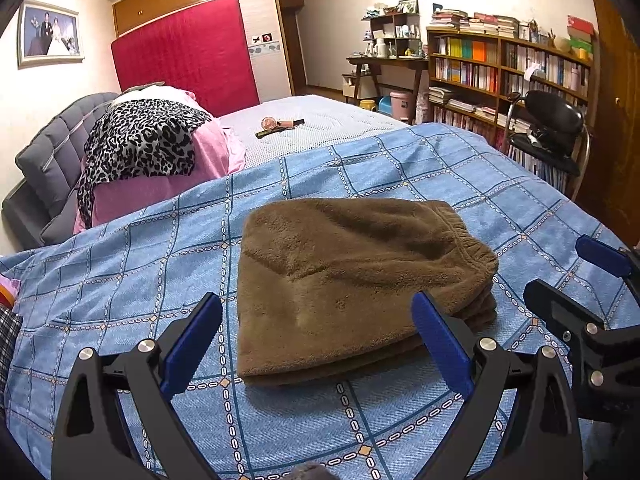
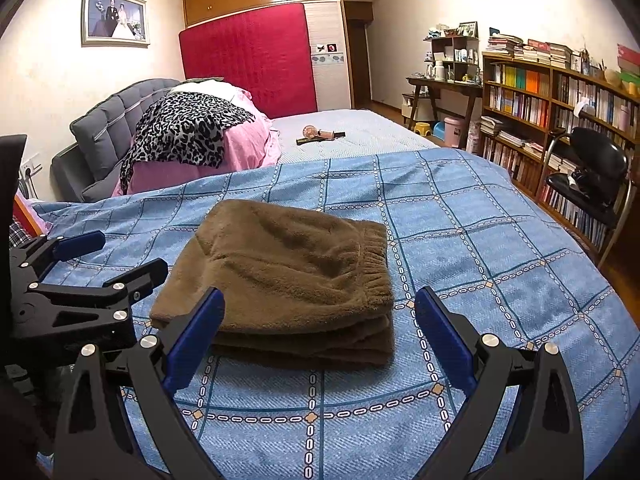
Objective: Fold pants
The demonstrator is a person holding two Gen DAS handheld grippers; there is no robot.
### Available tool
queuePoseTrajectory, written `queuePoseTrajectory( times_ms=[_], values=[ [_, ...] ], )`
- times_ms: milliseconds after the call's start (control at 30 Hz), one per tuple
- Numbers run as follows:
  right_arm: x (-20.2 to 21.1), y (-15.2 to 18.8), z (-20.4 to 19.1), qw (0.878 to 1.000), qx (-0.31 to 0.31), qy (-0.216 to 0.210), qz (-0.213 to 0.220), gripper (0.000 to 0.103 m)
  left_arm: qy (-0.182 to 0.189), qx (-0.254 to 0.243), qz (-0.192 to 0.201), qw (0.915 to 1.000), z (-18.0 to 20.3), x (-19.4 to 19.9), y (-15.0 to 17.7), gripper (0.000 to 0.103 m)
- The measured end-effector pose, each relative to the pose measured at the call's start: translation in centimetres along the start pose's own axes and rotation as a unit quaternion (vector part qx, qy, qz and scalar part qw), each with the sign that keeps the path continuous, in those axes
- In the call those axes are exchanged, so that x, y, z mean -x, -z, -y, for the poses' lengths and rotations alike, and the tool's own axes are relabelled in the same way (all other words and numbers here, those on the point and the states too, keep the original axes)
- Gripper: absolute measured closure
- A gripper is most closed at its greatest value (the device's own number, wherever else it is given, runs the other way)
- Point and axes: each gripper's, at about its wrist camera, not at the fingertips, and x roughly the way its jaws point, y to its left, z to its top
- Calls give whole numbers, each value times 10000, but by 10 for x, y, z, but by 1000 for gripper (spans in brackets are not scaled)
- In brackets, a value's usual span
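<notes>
Fuzzy brown folded pants (image 1: 352, 280) sit on a blue quilt (image 1: 460, 184) checked with teal lines and white chain links. Behind, leopard-print black-and-grey cloth (image 1: 140, 140) drapes pink bedding (image 1: 208, 156), a crimson quilted panel (image 1: 184, 52) glowing beyond.

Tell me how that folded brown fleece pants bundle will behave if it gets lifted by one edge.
The pants look thick and plush, so they would probably sag rather than hold shape. The stacked layers at the near edge lie loose, so the fold would likely fall open. The fuzzy pile should grip the tongs, not slip.
</notes>
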Motion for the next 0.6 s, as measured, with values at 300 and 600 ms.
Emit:
queuePoseTrajectory(
  times_ms=[300, 600],
  values=[
    [-4, 2, 2, 10000, -23, 41, -32, 6, 14, 55, 73, 10000, -2, 3, 2, 8],
    [-11, 8, 9, 9997, -118, 129, -150, 6, -33, 288, -199, 9994, -15, -6, 7, 8]
  ],
)
